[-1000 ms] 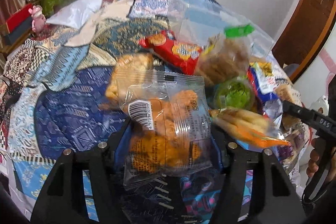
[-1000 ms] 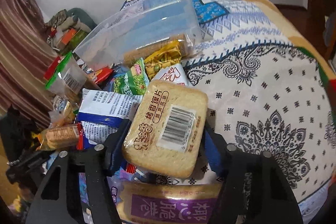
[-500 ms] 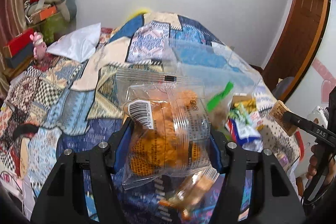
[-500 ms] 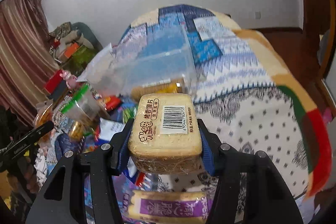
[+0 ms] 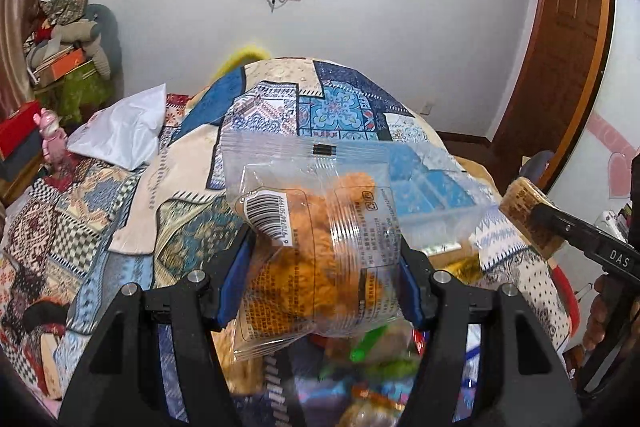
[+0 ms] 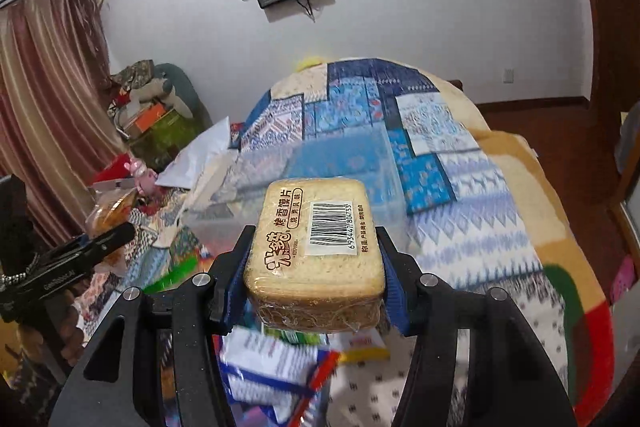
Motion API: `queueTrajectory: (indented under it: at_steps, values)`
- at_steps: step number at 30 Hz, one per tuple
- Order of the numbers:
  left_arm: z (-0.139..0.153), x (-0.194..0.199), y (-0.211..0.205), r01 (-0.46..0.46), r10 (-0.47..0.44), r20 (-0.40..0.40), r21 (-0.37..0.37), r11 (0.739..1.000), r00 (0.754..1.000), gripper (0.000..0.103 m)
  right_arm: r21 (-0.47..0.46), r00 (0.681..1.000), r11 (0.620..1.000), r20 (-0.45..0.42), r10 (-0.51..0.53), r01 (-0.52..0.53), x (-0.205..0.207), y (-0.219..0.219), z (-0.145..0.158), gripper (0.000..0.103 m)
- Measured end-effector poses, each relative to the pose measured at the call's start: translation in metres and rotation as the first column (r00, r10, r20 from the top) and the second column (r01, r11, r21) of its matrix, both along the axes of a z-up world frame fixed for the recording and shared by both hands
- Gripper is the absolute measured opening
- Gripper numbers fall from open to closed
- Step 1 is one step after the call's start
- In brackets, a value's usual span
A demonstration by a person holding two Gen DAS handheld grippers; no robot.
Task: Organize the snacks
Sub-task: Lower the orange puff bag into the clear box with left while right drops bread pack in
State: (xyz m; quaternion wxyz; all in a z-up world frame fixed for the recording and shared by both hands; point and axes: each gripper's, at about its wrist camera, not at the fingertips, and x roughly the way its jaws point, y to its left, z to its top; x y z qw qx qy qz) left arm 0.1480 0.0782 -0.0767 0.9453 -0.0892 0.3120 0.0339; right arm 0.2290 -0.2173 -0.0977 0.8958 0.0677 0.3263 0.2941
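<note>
A clear packet of orange fried snacks (image 5: 320, 251) is clamped between the blue pads of the left gripper (image 5: 324, 267) and is held in the air above the bed with the patchwork quilt (image 5: 168, 227). Below it, a blurred pile of snack packets (image 5: 360, 379) is seen on the quilt. Behind the packet, a clear plastic storage box (image 5: 432, 195) is lying on the bed. Further right, a wrapped pack of baked bun slices (image 6: 316, 251) is gripped from both sides by the right gripper (image 6: 316, 275), whose jaws have just been closing on it. It is also held up, over a white and blue snack packet (image 6: 268, 367).
</note>
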Motion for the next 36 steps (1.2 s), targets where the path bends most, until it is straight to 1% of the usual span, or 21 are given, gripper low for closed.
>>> queueTrajectory:
  at_steps: [8,11,15,17,19,21,23,26,28,30,31,33,36]
  values:
    - [-0.011,0.049,-0.001,0.033,-0.033,-0.032,-0.006,0.999,0.999,0.063,-0.015,0.999,1.0,0.027,0.018,-0.017,0.034,0.028,0.001,0.052]
    - [-0.017,0.068,-0.002,0.052,-0.053,-0.046,-0.015,0.999,0.998,0.063,-0.016,1.0,1.0,0.016,0.02,-0.02,0.048,0.036,-0.006,0.052]
    - [-0.024,0.09,0.0,0.066,-0.068,-0.07,-0.021,0.998,0.995,0.063,-0.025,0.999,0.999,-0.023,0.034,-0.035,0.069,0.049,-0.019,0.052]
    - [-0.028,0.101,0.002,0.07,-0.072,-0.089,-0.034,0.997,0.993,0.063,-0.038,0.998,0.998,-0.043,0.039,-0.041,0.078,0.056,-0.026,0.052]
    - [-0.033,0.111,0.006,0.074,-0.081,-0.117,-0.064,0.995,0.99,0.063,-0.048,0.997,0.998,-0.058,0.041,-0.044,0.085,0.061,-0.032,0.052]
    - [-0.038,0.122,0.009,0.076,-0.088,-0.139,-0.09,0.993,0.986,0.063,-0.06,0.998,0.997,-0.054,0.039,-0.042,0.09,0.064,-0.035,0.052]
    - [-0.04,0.127,0.01,0.072,-0.084,-0.144,-0.085,0.994,0.986,0.063,-0.071,0.998,0.996,-0.051,0.042,-0.045,0.093,0.068,-0.035,0.052]
    - [-0.04,0.133,0.008,0.086,-0.096,-0.149,-0.072,0.994,0.984,0.063,-0.092,0.997,0.994,-0.065,0.05,-0.056,0.098,0.075,-0.04,0.052]
    - [-0.042,0.135,0.006,0.097,-0.108,-0.161,-0.076,0.992,0.981,0.064,-0.108,0.996,0.992,-0.076,0.055,-0.063,0.101,0.078,-0.044,0.052]
    - [-0.043,0.137,0.005,0.101,-0.113,-0.17,-0.073,0.992,0.979,0.067,-0.107,0.995,0.992,-0.086,0.053,-0.062,0.101,0.077,-0.046,0.053]
    - [-0.044,0.138,0.004,0.104,-0.115,-0.176,-0.071,0.992,0.978,0.068,-0.102,0.994,0.993,-0.095,0.056,-0.066,0.101,0.076,-0.046,0.055]
    - [-0.043,0.139,0.003,0.106,-0.117,-0.178,-0.073,0.992,0.977,0.075,-0.091,0.993,0.994,-0.106,0.059,-0.068,0.099,0.073,-0.044,0.055]
    - [-0.035,0.134,0.002,0.091,-0.101,-0.168,-0.068,0.994,0.981,0.077,-0.099,0.994,0.993,-0.098,0.057,-0.067,0.095,0.069,-0.036,0.055]
